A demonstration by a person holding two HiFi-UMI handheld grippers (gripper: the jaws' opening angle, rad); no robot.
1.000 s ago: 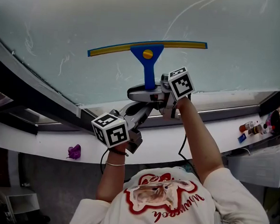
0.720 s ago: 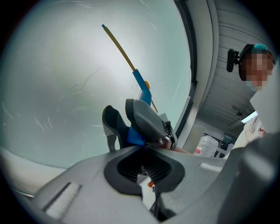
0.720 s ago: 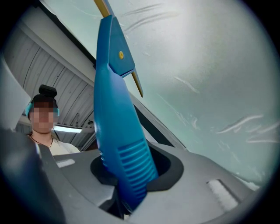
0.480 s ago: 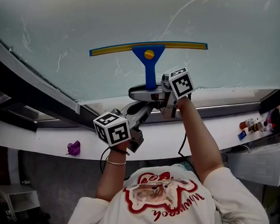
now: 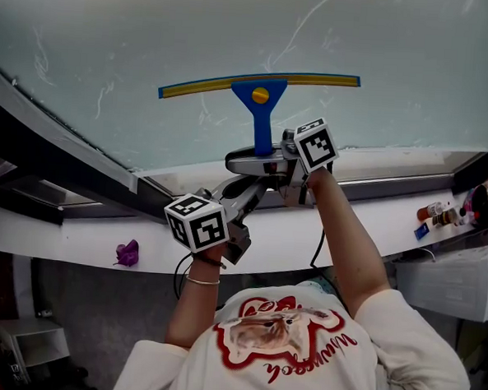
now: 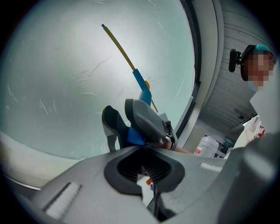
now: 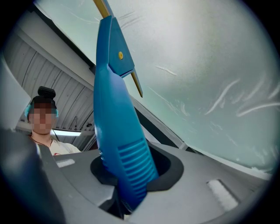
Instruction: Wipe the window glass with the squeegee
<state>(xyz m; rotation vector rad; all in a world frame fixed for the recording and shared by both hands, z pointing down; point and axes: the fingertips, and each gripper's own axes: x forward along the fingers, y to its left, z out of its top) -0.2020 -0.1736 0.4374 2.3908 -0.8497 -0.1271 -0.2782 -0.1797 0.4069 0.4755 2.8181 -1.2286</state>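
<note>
The glass [image 5: 139, 27] fills the view, with pale streaks and smears over much of it, so I judge the wiping far from done. The squeegee [image 5: 261, 90] lies against the lower part, blade level, not far above the sill [image 5: 411, 163]; this stroke looks near its end. The right gripper [image 5: 263, 160] is clamped on the blue handle. The left gripper [image 5: 246, 194], jaws apart and empty, sits just below it. The shirt's red script and the labels on the bottles [image 5: 440, 217] cannot be read.
</note>
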